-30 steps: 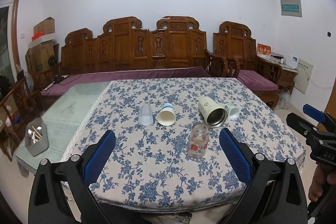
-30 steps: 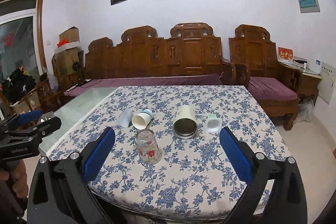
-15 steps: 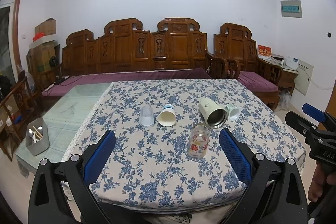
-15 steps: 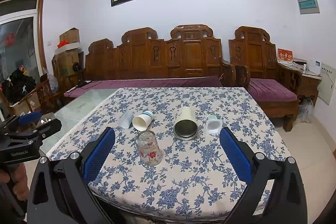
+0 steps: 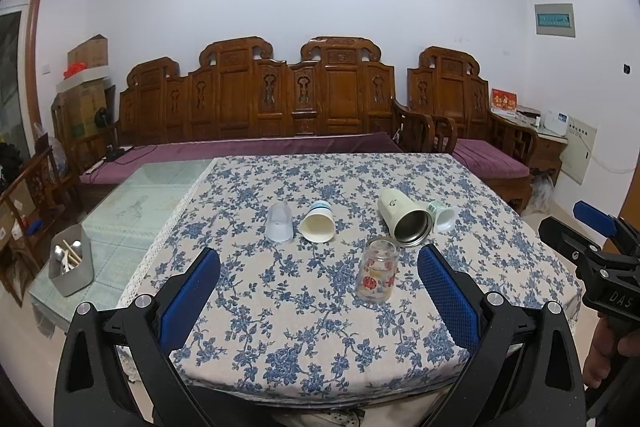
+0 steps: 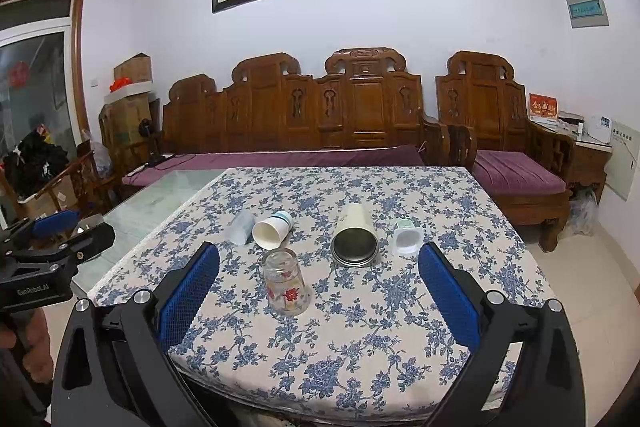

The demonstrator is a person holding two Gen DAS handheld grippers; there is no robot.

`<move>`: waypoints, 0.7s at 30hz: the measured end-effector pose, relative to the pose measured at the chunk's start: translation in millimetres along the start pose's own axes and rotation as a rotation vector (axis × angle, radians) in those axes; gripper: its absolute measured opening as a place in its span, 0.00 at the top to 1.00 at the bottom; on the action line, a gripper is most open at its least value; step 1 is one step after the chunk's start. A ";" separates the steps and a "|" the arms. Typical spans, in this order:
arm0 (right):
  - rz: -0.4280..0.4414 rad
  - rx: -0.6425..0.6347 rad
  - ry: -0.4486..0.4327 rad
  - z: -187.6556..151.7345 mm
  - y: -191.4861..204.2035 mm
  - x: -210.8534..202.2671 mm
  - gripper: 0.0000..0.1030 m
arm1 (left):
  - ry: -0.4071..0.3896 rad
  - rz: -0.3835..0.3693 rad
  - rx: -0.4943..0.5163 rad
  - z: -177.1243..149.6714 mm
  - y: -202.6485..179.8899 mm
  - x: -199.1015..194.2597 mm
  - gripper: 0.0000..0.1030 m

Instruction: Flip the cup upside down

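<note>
Nothing on the table has really moved since a second ago, only both cameras have drifted a touch, so the cups sit slightly differently in the pictures. Left gripper point(image 5: 318, 285) hangs off the near edge of the flowered tablecloth point(image 5: 304, 339), blue pads wide apart with nothing between them. Right gripper point(image 6: 319, 285) is the same deal, spread wide and holding nothing.

Using the glass cup point(image 5: 378, 275) with the red flower print as the landmark: it stands closest to the near edge, wide end down on the cloth and narrow end up. Just behind it and to the right lies the cream steel tumbler point(image 5: 404, 217) on its side, mouth facing the cameras. Touching the tumbler's right side is a small white-and-green cup point(image 5: 442, 215), also lying down. Behind the glass to the left lies a paper cup point(image 5: 318, 223) on its side, and beside that a frosted plastic cup point(image 5: 280, 223).
</note>
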State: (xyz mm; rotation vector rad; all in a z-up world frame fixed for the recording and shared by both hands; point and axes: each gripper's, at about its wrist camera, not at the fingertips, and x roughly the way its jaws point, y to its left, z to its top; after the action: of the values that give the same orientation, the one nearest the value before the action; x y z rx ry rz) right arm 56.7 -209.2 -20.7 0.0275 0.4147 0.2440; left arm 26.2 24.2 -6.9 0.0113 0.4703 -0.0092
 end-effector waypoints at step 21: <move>-0.006 0.000 -0.003 -2.3 -1.5 -0.1 0.03 | -0.001 -0.001 -0.002 0.4 0.0 -0.7 0.08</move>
State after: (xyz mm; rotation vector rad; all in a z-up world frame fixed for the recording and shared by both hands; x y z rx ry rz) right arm 56.0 -210.7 -23.0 0.0267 0.4114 0.2376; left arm 25.7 24.2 -6.2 0.0093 0.4696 -0.0097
